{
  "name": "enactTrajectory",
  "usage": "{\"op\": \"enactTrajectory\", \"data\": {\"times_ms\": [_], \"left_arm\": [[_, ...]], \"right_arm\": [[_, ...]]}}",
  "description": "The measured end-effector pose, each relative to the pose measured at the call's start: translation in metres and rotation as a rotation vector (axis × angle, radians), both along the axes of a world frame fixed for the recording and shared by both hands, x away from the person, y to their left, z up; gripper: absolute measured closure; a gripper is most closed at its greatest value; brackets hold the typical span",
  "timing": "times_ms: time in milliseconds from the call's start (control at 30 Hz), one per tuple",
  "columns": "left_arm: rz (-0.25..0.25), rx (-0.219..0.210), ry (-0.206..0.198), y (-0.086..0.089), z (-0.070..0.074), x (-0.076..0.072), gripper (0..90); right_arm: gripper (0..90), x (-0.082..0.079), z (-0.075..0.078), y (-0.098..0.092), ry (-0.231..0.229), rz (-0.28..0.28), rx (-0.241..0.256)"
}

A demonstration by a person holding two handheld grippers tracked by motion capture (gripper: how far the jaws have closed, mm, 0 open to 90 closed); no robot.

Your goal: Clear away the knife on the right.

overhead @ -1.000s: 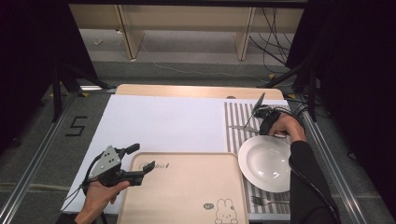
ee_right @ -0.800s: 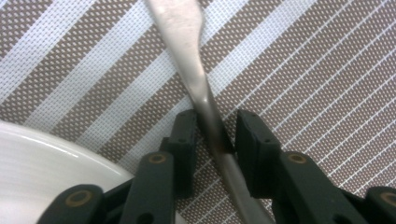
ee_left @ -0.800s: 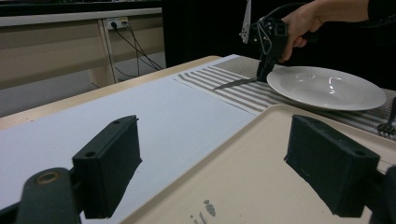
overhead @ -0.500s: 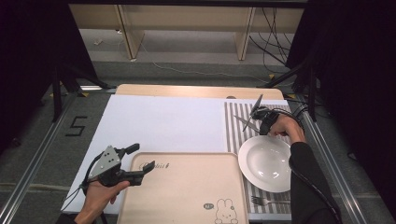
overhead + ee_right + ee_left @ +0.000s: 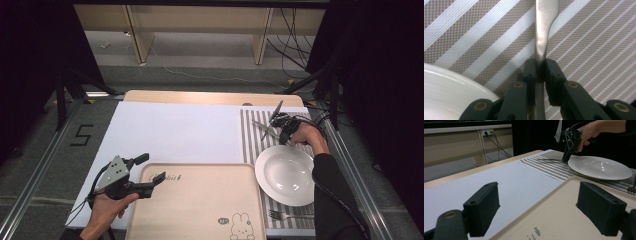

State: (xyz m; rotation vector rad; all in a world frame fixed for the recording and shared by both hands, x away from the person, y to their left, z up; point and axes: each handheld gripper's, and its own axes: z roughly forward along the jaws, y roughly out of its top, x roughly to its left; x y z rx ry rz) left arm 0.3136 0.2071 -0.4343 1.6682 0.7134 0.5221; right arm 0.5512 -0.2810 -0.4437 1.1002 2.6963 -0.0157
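At the near left of the table, the left gripper (image 5: 150, 173) sits in the person's hand with its jaws spread wide, holding nothing; one jaw hangs over the white sheet (image 5: 175, 132) and the other over the near left corner of the beige tray (image 5: 200, 205). The tray lies along the near edge, with a rabbit drawing (image 5: 240, 225) at its near right corner. Just right of the tray, a white plate (image 5: 285, 175) rests on the striped placemat (image 5: 252, 145), and a fork (image 5: 282, 216) lies on the mat near the plate's near side. At the far right, beyond the plate, the right gripper (image 5: 539, 68) has its jaws clamped tight on the handle of a metal utensil (image 5: 544, 27), low over the mat's stripes; which kind of utensil it is, I cannot tell.
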Motion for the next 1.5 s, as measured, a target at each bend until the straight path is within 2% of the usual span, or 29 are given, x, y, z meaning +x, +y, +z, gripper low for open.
{"op": "enactTrajectory", "data": {"times_ms": [200, 300, 400, 467, 533, 567, 600, 633, 667, 700, 733, 767, 800, 833, 967, 1033, 1100, 1133, 1167, 1200, 1267, 1333, 1367, 1400, 1500], "left_arm": [[0.004, -0.002, 0.001, 0.0, 0.0, 0.0, 17.2], [0.004, -0.004, 0.001, 0.001, 0.0, 0.0, 17.2], [0.005, -0.003, 0.001, 0.001, 0.0, 0.0, 17.2], [-0.001, -0.01, -0.004, 0.0, 0.0, 0.0, 17.2], [0.0, -0.008, -0.004, 0.001, 0.0, 0.0, 17.2], [0.004, -0.005, -0.001, 0.001, 0.0, 0.0, 17.2], [0.006, -0.004, 0.001, 0.001, 0.0, 0.0, 17.2], [0.006, -0.005, 0.001, 0.001, 0.0, 0.0, 17.2], [0.002, -0.012, -0.002, 0.001, 0.0, 0.001, 17.2], [0.002, -0.013, -0.002, 0.001, 0.0, 0.001, 17.2], [0.004, -0.011, 0.0, 0.001, 0.0, 0.0, 17.2], [0.006, -0.008, 0.002, 0.001, 0.0, 0.0, 17.2], [0.007, -0.009, 0.003, 0.002, 0.0, 0.0, 17.2], [0.007, -0.011, 0.003, 0.002, 0.0, 0.0, 17.2], [0.01, -0.015, 0.005, 0.002, 0.0, 0.0, 17.2], [0.01, -0.013, 0.004, 0.003, 0.0, 0.0, 17.2], [0.014, -0.018, 0.008, 0.003, 0.0, 0.0, 17.2], [0.016, -0.019, 0.008, 0.003, 0.0, 0.0, 17.2], [0.016, -0.021, 0.008, 0.003, 0.0, 0.001, 17.2], [0.016, -0.022, 0.008, 0.003, 0.0, 0.001, 17.2], [0.017, -0.023, 0.009, 0.003, 0.0, 0.001, 17.2], [0.018, -0.022, 0.009, 0.003, 0.0, 0.001, 17.2], [0.018, -0.024, 0.009, 0.003, 0.0, 0.001, 17.2], [0.018, -0.024, 0.008, 0.003, 0.0, 0.001, 17.2], [0.02, -0.025, 0.009, 0.004, 0.0, 0.001, 17.2]], "right_arm": [[80.5, 0.004, 0.013, -0.003, -0.105, -0.011, -0.023], [80.5, 0.004, 0.02, -0.002, -0.135, -0.025, -0.005], [80.5, 0.005, 0.027, -0.002, -0.175, -0.003, 0.008], [80.5, 0.005, 0.033, -0.001, -0.194, -0.029, 0.034], [80.5, 0.006, 0.039, -0.001, -0.213, -0.025, 0.06], [80.5, 0.005, 0.042, 0.0, -0.221, -0.032, 0.079], [80.6, 0.004, 0.048, 0.001, -0.241, -0.036, 0.125], [80.6, 0.004, 0.048, 0.001, -0.241, -0.036, 0.125], [80.6, 0.002, 0.051, 0.002, -0.24, -0.052, 0.157], [80.6, 0.002, 0.054, 0.002, -0.253, -0.044, 0.173], [80.6, -0.001, 0.061, 0.004, -0.238, -0.074, 0.254], [80.6, -0.001, 0.061, 0.004, -0.238, -0.074, 0.254], [80.6, -0.001, 0.063, 0.004, -0.252, -0.053, 0.282], [80.6, -0.003, 0.065, 0.005, -0.25, -0.071, 0.32], [80.6, -0.008, 0.069, 0.006, -0.263, -0.072, 0.449], [80.6, -0.012, 0.07, 0.007, -0.25, -0.079, 0.5], [80.6, -0.016, 0.071, 0.009, -0.264, -0.067, 0.547], [80.6, -0.021, 0.072, 0.01, -0.26, -0.061, 0.6], [80.6, -0.021, 0.072, 0.01, -0.26, -0.061, 0.6], [80.6, -0.022, 0.072, 0.01, -0.269, -0.047, 0.623], [80.6, -0.027, 0.074, 0.011, -0.27, -0.063, 0.676], [80.6, -0.033, 0.077, 0.012, -0.262, -0.053, 0.714], [80.6, -0.035, 0.076, 0.014, -0.282, -0.06, 0.749], [80.6, -0.039, 0.078, 0.016, -0.276, -0.067, 0.768], [80.7, -0.049, 0.079, 0.023, -0.277, -0.045, 0.829]]}}
